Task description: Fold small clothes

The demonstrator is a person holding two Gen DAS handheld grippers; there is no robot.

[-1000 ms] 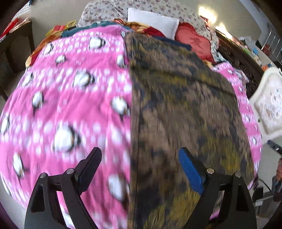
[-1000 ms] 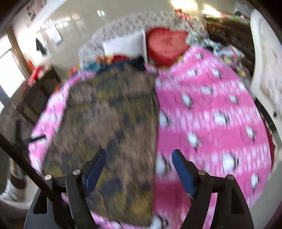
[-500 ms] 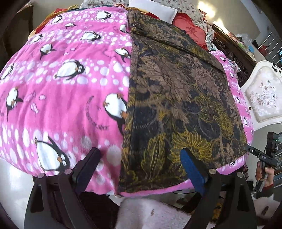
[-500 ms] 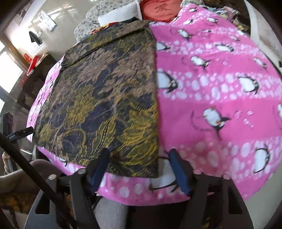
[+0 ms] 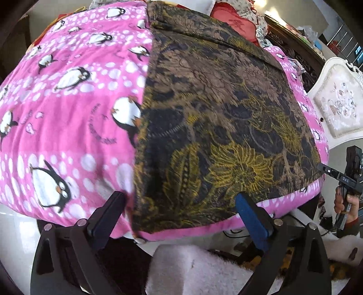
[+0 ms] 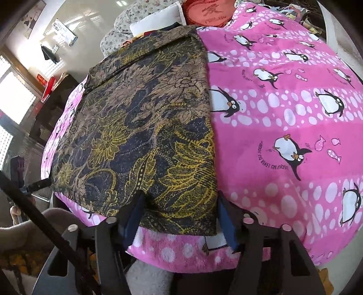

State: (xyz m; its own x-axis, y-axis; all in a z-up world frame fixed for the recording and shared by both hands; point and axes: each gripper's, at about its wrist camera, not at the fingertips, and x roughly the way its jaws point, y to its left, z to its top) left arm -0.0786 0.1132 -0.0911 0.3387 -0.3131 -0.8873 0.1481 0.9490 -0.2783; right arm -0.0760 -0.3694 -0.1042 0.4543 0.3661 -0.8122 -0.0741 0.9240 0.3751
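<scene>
- One dark floral-patterned garment (image 5: 217,118) is laid flat.
- One pink penguin blanket (image 5: 68,118) is spread beneath.
- One red heart-shaped cushion (image 6: 206,12) is counted.
- One white pillow (image 6: 156,19) is counted.
- One white upholstered chair (image 5: 338,102) is counted.

hidden: blanket (image 5: 68,113) under garment (image 5: 215,102) | cut off: pillow (image 6: 156,20)

Right claw (image 6: 179,212) lower, narrower, astride garment (image 6: 140,127) corner.

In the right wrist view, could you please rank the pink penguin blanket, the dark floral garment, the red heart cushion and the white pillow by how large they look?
1. pink penguin blanket
2. dark floral garment, though it lies nearer the camera
3 and 4. red heart cushion and white pillow: both far, partly hidden and alike, so unranked.
</scene>
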